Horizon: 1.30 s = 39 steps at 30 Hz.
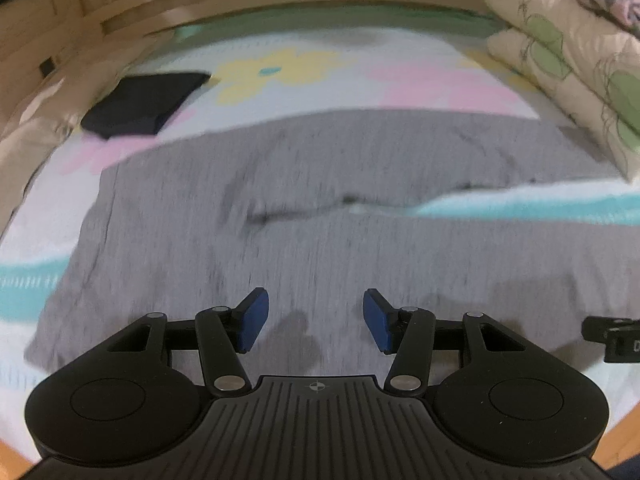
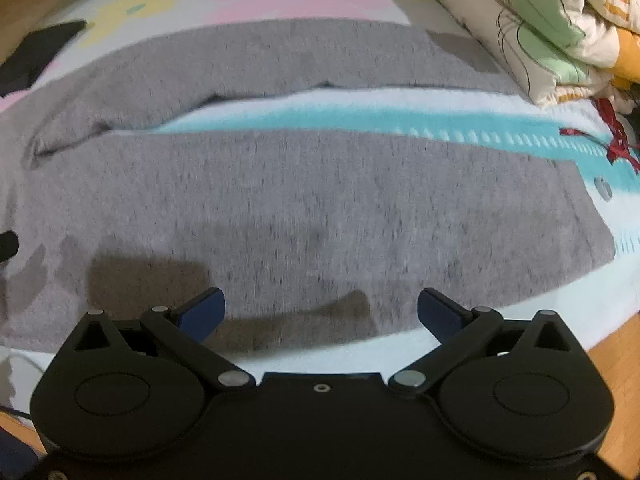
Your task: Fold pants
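Observation:
Grey pants [image 1: 280, 208] lie spread flat on a bed, waist to the left, both legs running right with a gap between them; they also show in the right wrist view [image 2: 320, 200]. My left gripper [image 1: 316, 320] is open and empty, hovering over the near leg close to the waist end. My right gripper [image 2: 320, 312] is open and empty, above the near edge of the near leg, further toward the cuff. The right gripper's edge shows in the left wrist view [image 1: 612, 336].
The bed sheet [image 1: 280, 68] has pastel flowers and a teal stripe. A folded dark garment [image 1: 144, 102] lies at the far left. Stacked quilts [image 1: 568, 52] sit at the far right, also in the right wrist view [image 2: 520, 20]. A wooden headboard [image 1: 280, 0] is behind.

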Motion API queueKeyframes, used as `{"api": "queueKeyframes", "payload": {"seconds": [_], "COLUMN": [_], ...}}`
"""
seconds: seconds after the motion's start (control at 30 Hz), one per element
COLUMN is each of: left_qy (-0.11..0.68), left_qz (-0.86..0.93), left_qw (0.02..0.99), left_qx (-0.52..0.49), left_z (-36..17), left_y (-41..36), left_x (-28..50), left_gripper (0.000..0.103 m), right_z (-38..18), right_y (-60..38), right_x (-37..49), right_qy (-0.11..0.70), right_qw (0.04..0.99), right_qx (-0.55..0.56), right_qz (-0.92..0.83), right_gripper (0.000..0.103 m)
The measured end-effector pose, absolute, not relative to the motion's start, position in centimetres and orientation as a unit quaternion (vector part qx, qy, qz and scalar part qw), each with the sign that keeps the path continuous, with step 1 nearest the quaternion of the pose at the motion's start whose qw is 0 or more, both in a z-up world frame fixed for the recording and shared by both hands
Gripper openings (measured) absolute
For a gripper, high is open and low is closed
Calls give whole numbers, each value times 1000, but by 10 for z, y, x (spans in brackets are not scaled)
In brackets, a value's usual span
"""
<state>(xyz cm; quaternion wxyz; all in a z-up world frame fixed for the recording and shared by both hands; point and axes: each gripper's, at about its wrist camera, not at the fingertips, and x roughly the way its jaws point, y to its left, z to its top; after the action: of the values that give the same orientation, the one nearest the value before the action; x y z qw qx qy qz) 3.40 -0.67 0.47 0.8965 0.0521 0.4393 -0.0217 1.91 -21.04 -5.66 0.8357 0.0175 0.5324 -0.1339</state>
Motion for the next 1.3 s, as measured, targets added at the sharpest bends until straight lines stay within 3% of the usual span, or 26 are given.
{"api": "queueKeyframes", "payload": {"seconds": [0.1, 0.27, 0.3, 0.47, 0.57, 0.63, 0.77, 1.03, 1.1, 1.13, 1.17, 1.2, 1.3], "left_qy": [434, 424, 427, 500, 534, 511, 501, 507, 507, 507, 505, 503, 489], "left_qz": [-27, -26, -24, -9, -11, -11, -11, -12, -13, -14, -15, -18, -31], "left_qw": [899, 903, 901, 863, 843, 855, 858, 856, 856, 856, 857, 858, 867], "left_qx": [49, 68, 73, 69, 69, 91, 109, 103, 101, 101, 101, 101, 91], "left_z": [19, 11, 3, -58, -84, -85, -87, -83, -81, -80, -79, -76, -66], "left_y": [-10, -23, -24, -22, -22, -28, -35, -30, -29, -29, -30, -31, -30], "left_x": [70, 117, 123, 149, 154, 148, 146, 151, 153, 154, 153, 151, 149], "left_gripper": [51, 51, 51, 45, 46, 46, 46, 46, 46, 45, 45, 45, 45], "right_z": [-48, -42, -41, -47, -53, -59, -70, -109, -111, -109, -106, -103, -90], "right_y": [-220, -248, -256, -301, -324, -339, -360, -374, -371, -367, -362, -359, -358], "right_x": [28, 82, 97, 171, 217, 249, 300, 364, 365, 364, 362, 358, 335], "right_qy": [516, 534, 535, 517, 494, 489, 455, 489, 486, 489, 491, 499, 503], "right_qw": [845, 829, 825, 815, 813, 806, 806, 759, 758, 759, 765, 770, 776], "right_qx": [30, 66, 85, 177, 211, 233, 253, 257, 235, 218, 202, 192, 202], "right_qz": [-139, -153, -158, -194, -225, -239, -280, -345, -366, -370, -364, -349, -323], "right_gripper": [99, 60, 59, 59, 64, 68, 86, 87, 75, 58, 28, 15, 5]}}
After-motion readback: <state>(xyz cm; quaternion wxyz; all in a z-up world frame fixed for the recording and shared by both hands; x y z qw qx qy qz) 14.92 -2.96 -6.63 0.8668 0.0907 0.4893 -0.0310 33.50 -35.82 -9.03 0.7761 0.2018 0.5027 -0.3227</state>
